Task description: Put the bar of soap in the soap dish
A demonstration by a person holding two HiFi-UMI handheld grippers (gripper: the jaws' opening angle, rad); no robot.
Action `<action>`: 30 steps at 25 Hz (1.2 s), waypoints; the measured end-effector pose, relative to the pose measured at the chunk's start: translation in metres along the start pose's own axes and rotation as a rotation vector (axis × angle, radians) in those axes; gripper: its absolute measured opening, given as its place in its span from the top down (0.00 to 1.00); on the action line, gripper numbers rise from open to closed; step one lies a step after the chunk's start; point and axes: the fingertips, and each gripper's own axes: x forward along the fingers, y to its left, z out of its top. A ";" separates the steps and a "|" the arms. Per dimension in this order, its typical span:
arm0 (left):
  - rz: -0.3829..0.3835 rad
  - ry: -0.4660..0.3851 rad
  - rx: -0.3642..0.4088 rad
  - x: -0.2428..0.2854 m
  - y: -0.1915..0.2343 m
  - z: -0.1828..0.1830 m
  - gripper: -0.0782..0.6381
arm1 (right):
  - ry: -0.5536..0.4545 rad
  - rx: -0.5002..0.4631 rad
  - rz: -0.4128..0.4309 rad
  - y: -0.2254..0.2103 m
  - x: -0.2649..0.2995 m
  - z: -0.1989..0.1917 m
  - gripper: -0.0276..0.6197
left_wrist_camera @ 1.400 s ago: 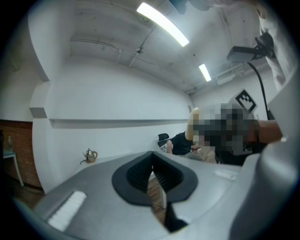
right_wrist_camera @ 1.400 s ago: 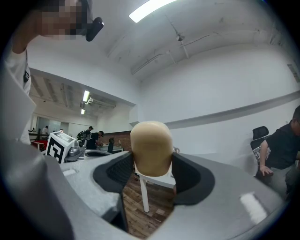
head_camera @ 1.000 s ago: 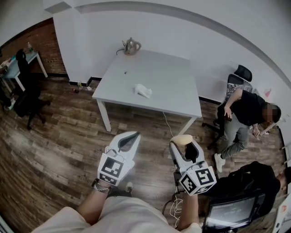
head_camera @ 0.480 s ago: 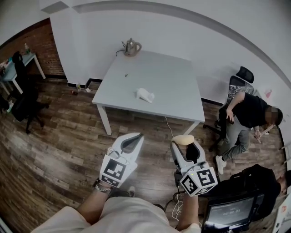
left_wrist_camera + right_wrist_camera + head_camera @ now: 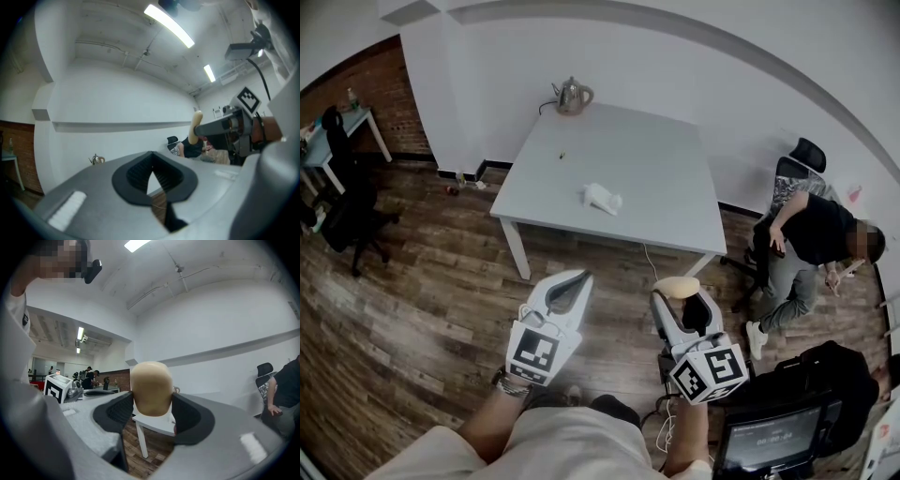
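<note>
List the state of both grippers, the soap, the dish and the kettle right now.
left gripper: shut, empty.
right gripper: shut on the bar of soap.
bar of soap: clamped, in the air.
soap dish: on the table, far from both grippers.
kettle: upright, table's far corner.

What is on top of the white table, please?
The table holds a kettle at its far corner, a white dish near the middle, a tiny speck. The dish's inside is too small to see.
</note>
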 end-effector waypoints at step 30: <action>0.014 0.077 -0.018 0.041 0.038 -0.027 0.88 | 0.048 0.023 -0.002 -0.031 0.050 -0.013 0.56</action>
